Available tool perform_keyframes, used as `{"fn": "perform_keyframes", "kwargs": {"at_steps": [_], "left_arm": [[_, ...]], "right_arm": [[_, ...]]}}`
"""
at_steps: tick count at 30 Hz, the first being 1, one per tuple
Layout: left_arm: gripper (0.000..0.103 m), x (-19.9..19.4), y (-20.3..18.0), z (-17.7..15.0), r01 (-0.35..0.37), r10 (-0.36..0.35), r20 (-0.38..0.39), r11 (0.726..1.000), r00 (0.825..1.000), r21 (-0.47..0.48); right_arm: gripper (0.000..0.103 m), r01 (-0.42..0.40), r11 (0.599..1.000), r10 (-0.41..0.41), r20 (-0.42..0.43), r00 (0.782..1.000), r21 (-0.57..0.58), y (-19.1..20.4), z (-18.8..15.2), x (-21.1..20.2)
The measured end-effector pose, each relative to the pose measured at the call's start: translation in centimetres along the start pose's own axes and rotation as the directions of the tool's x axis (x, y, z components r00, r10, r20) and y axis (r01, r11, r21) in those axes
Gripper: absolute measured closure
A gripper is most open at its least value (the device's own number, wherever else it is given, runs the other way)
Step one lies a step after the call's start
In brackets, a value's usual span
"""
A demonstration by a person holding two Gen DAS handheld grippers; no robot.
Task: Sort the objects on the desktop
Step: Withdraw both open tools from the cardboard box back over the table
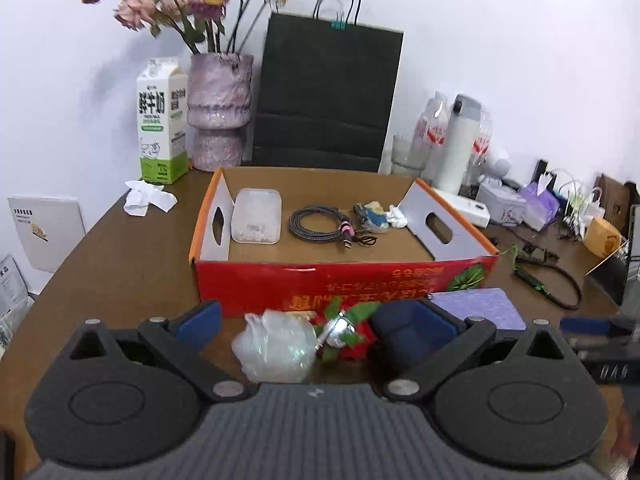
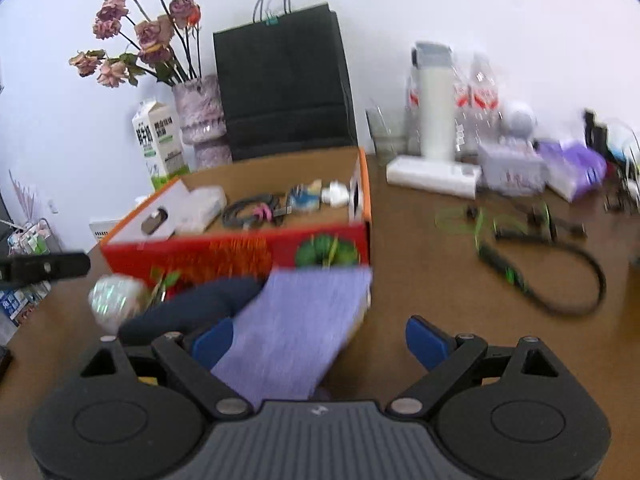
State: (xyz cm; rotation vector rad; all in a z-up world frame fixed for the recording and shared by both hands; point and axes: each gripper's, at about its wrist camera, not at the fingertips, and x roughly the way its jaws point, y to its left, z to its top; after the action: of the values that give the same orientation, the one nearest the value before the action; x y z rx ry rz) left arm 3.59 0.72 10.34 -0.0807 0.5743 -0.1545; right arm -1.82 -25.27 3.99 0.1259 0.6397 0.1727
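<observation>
While my left gripper (image 1: pixel 316 320) hovers with its fingers spread around a crinkly clear-wrapped bundle (image 1: pixel 276 346) on the near table (image 1: pixel 132 264), my right gripper (image 2: pixel 320 340) also stands wide apart over the purple cloth (image 2: pixel 296 328). Both things lie just near of the red box (image 1: pixel 340 284), which holds a coiled cable (image 1: pixel 320 222).

The table (image 1: pixel 120 264) looks like smooth brown wood. The red box (image 1: pixel 340 280) is shiny cardboard. The purple cloth (image 2: pixel 296 336) looks soft and fuzzy.
</observation>
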Motion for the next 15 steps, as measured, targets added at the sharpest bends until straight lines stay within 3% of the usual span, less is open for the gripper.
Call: {"fn": "perform_keyframes", "kwargs": {"at_steps": [2, 7, 11, 15], "left_arm": [[0.0, -0.8, -0.2, -0.8, -0.01, 0.01, 0.02, 1.0, 1.0, -0.007], [0.0, -1.7, -0.6, -2.3, -0.045, 0.044, -0.015, 0.998, 0.999, -0.036], [0.0, -3.7, -1.4, -3.2, -0.093, 0.093, -0.007, 0.996, 0.996, 0.0], [0.0, -5.4, -1.9, -4.0, -0.122, 0.121, 0.014, 0.992, 0.993, 0.018]], "right_arm": [[0.01, -0.002, 1.0, 0.002, -0.001, 1.0, -0.006, 0.3, -1.6, -0.9], [0.01, -0.018, 1.0, 0.017, 0.019, 1.0, 0.018, 0.7, -4.6, -3.1], [0.01, -0.054, 0.998, 0.053, 0.044, 0.998, 0.024, 1.0, -6.0, -5.0], [0.01, -0.039, 0.999, 0.038, 0.059, 0.998, 0.005, 1.1, -6.6, -6.2]]}}
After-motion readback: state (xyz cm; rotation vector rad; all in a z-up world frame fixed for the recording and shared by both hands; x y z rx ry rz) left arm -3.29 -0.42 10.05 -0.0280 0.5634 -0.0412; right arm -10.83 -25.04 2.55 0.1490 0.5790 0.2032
